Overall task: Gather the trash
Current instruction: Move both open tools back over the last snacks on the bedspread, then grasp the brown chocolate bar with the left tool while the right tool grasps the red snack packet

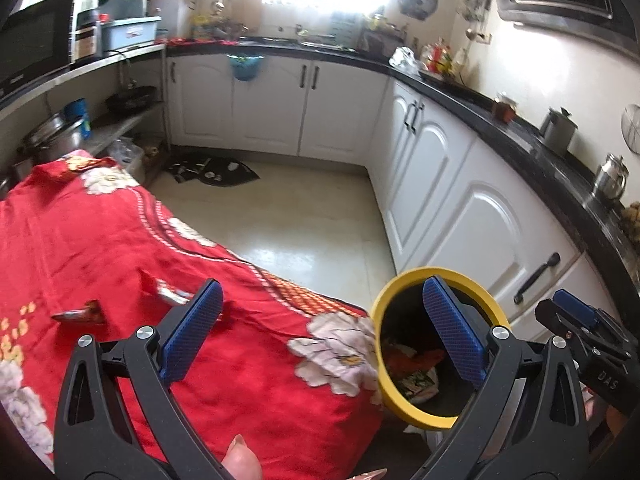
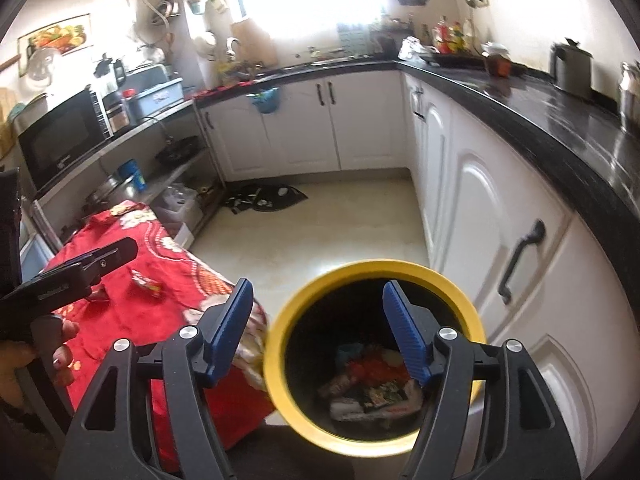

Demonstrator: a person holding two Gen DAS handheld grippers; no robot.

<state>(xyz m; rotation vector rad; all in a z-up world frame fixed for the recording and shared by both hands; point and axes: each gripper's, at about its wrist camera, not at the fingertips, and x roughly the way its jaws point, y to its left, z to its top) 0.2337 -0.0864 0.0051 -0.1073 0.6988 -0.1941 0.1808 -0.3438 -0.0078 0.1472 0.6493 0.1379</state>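
Note:
A yellow-rimmed black bin [image 1: 400,402] stands beside a table under a red floral cloth [image 1: 100,240]; several wrappers [image 2: 372,392] lie inside it. My left gripper [image 1: 324,332] is open and empty above the table's right edge. Two wrappers lie on the cloth: a dark one [image 1: 80,314] at left and a red one [image 1: 166,290] just left of the left finger. My right gripper [image 2: 318,332] is open and empty above the bin [image 2: 280,344]. The red wrapper [image 2: 148,285] and the left gripper's body [image 2: 80,272] show in the right wrist view.
White cabinets [image 1: 460,200] under a black counter [image 1: 560,160] run along the right and back. Open shelves with pots [image 1: 56,136] and a microwave [image 1: 32,44] stand at left. A dark mat [image 1: 212,170] lies on the tiled floor [image 1: 288,220].

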